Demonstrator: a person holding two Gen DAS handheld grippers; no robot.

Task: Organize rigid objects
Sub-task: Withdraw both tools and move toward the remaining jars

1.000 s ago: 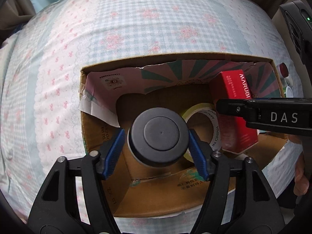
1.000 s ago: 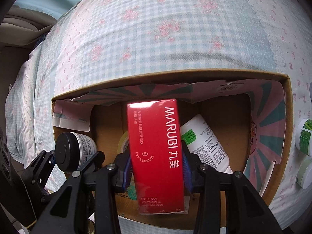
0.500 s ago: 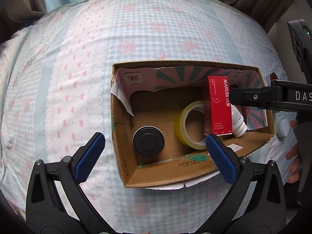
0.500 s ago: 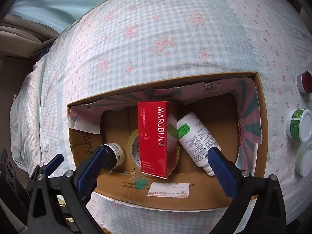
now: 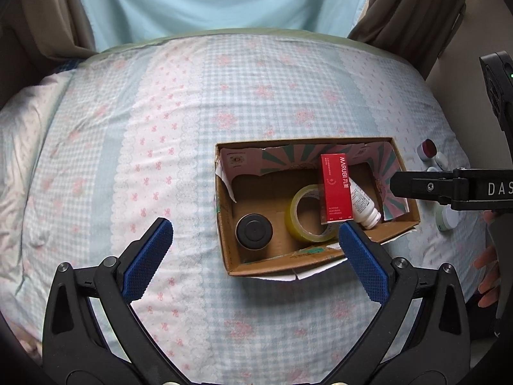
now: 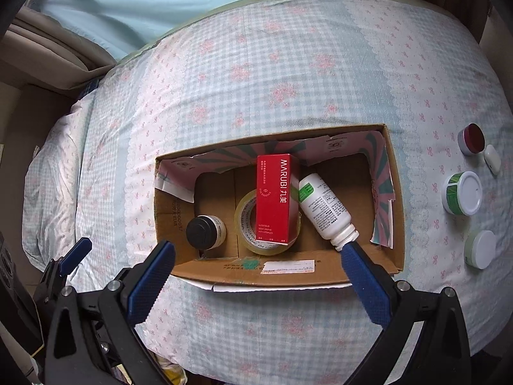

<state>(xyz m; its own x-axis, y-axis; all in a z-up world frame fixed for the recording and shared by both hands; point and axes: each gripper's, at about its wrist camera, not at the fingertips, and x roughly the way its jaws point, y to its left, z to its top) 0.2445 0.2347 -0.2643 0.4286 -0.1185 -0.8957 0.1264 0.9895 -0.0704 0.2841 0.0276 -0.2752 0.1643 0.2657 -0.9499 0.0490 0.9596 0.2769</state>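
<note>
Hanging well back from the cardboard box (image 5: 315, 203), both tongs now stand wide apart and hold nothing. A second ago the left tongs (image 5: 255, 239) clamped the black-lidded jar (image 5: 254, 231) and the right tongs (image 6: 258, 258) clamped the red MARUBI carton (image 6: 277, 198); both were already let go half a second ago, and since then the tongs have drawn further up and toward the near side, so the box looks smaller in both views.

The jar stands upright at the left end of the box floor. The carton rests tilted over the roll of yellowish tape (image 6: 263, 224), touching it, with the white bottle (image 6: 323, 209) lying slanted just to its right, cap toward the near wall. The right part of the box floor beyond the bottle is bare cardboard.

The box sits on a bed (image 5: 160, 147) covered in a pale blue checked quilt with pink flowers. A light blue curtain (image 5: 224, 0) hangs at the far side, with brown drapes (image 5: 407, 9) to the right.

Right of the box, on the quilt, lie a red-topped jar (image 6: 472, 138), a small white case (image 6: 492, 159) touching it, a green jar with a white lid (image 6: 462, 193) and a pale green jar (image 6: 480, 249), all apart from the box wall. Left of the box the quilt is open; it slopes away at the left and near edges.
</note>
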